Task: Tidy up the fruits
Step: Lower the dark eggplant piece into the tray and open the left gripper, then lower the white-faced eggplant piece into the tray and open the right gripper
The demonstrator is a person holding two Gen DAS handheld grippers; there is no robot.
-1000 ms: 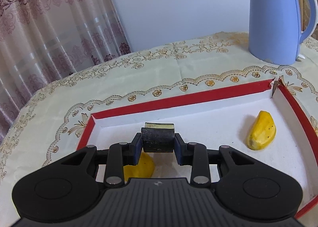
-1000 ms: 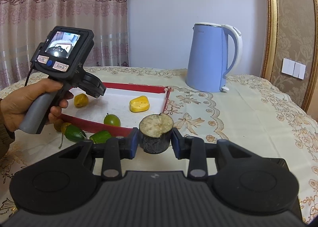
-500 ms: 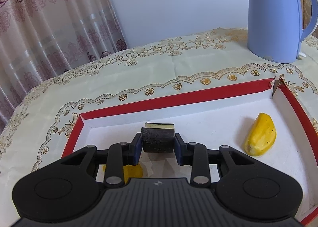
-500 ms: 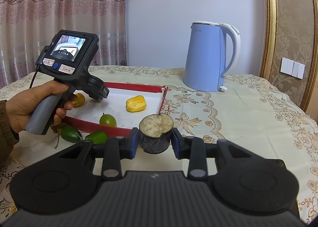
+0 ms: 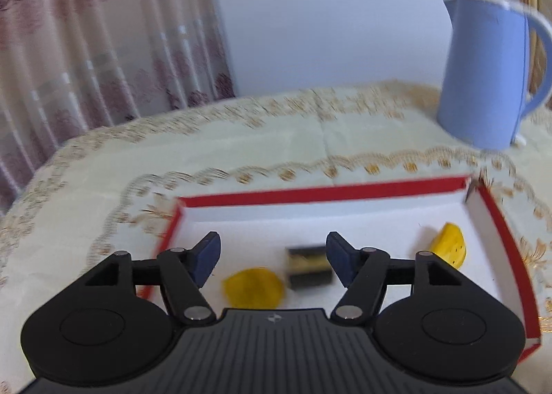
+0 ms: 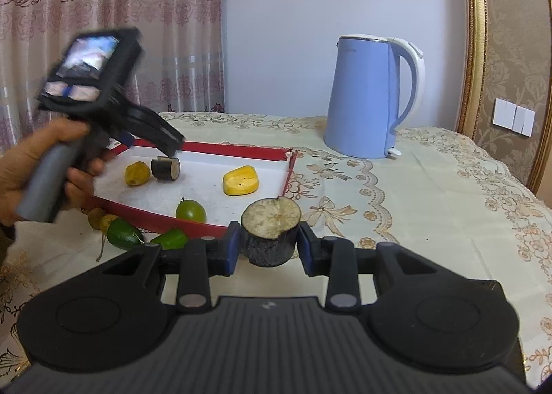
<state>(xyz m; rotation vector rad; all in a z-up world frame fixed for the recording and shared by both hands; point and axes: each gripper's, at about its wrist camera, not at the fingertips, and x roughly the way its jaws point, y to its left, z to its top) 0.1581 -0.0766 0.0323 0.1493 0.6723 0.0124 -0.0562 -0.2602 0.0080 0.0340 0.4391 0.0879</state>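
left gripper (image 5: 272, 254): opening, dark chunk (image 5: 308, 266) lies loose | right gripper (image 6: 269, 244): clamps dark stub (image 6: 270, 232) | kettle (image 6: 365, 97): lettering unreadable

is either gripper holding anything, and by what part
The right gripper holds a dark cut cylinder piece by its sides; the left gripper's jaws are opening, holding nothing.

Both grippers (image 5: 272, 252) (image 6: 267, 249) are matte black, with ribbed tops, round side discs, silver pivot screws and blue pads (image 5: 207, 256). The left one has a grey handle (image 6: 41, 183) and small screen (image 6: 88, 54).
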